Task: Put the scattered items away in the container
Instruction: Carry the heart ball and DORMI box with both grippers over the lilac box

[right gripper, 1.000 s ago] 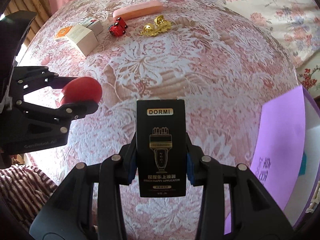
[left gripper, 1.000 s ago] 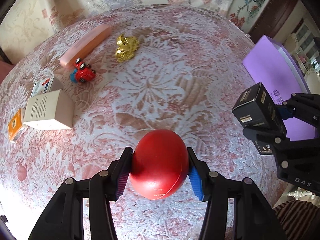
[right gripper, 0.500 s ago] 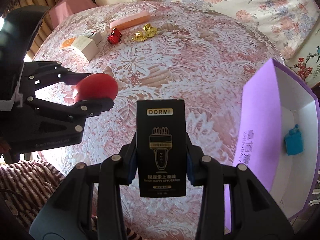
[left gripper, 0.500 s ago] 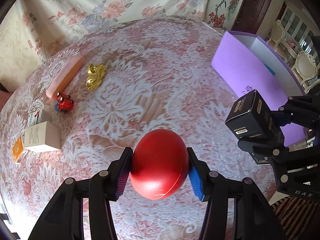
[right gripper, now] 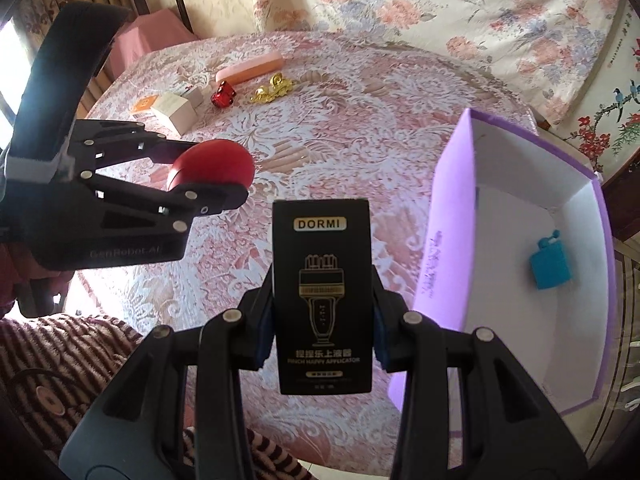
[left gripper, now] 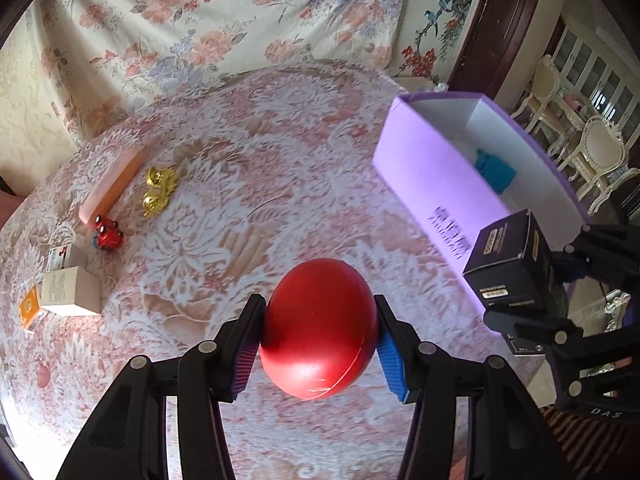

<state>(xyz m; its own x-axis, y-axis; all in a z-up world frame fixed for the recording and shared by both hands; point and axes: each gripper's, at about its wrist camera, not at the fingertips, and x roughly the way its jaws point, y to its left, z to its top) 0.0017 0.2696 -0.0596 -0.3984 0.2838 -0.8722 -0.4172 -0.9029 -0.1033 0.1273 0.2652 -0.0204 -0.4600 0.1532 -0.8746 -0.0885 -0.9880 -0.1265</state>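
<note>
Print on small boxes (left gripper: pixel 70 291) far left of the left gripper (left gripper: pixel 319 343) too small to read, purple box (right gripper: pixel 516 256) cut off at right edge, black box (right gripper: pixel 322 296) lower sides hidden behind right gripper (right gripper: pixel 322 344) pads.

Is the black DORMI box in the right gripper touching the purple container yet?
Apart. The right wrist view shows the black DORMI box clamped in the right gripper, with tablecloth visible between it and the purple container.

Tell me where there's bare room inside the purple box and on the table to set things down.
Inside the purple box, most of the white floor is free; only a blue item lies there. On the tablecloth, the wide middle between the box and the gold ornament is bare. The far left is crowded: pink case, red toy car, small cartons.
</note>
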